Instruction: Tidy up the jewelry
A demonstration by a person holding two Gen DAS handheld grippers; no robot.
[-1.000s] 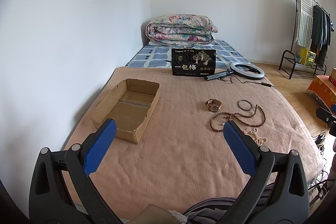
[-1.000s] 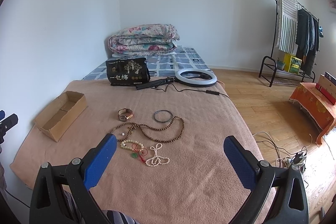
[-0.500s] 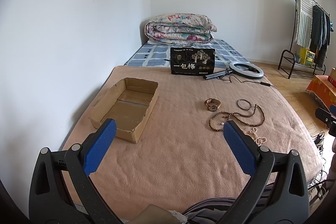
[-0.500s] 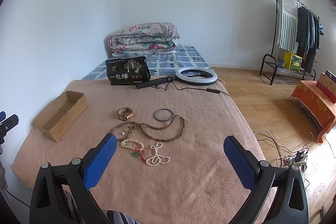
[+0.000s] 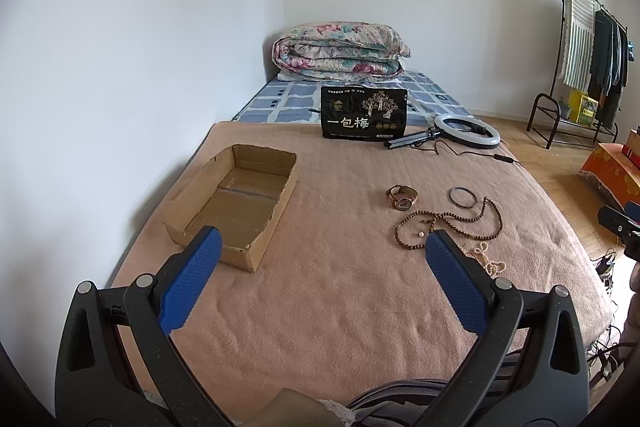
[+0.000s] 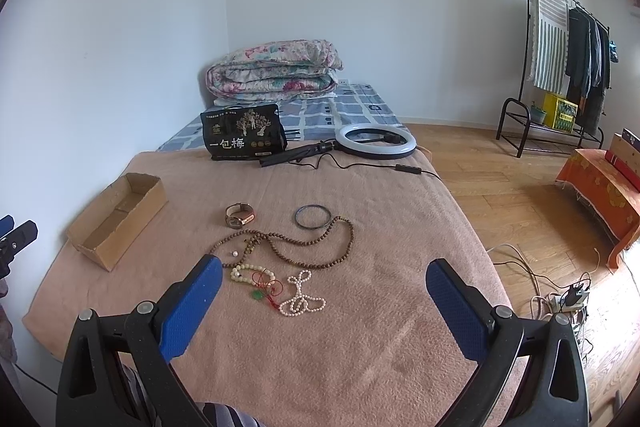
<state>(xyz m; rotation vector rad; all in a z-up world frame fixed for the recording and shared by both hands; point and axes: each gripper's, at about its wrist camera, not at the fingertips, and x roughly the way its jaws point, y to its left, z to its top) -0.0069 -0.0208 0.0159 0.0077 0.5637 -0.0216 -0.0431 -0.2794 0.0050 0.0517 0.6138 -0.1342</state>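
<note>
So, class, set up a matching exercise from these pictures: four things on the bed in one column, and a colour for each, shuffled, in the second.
Things:
1. cardboard box
2. bangle
3. snack bag
4. ring light

Colours:
A. black with white characters
B. white
C. plain brown
D. dark, thin hoop

Pairs: 1-C, 2-D, 3-A, 4-B
</note>
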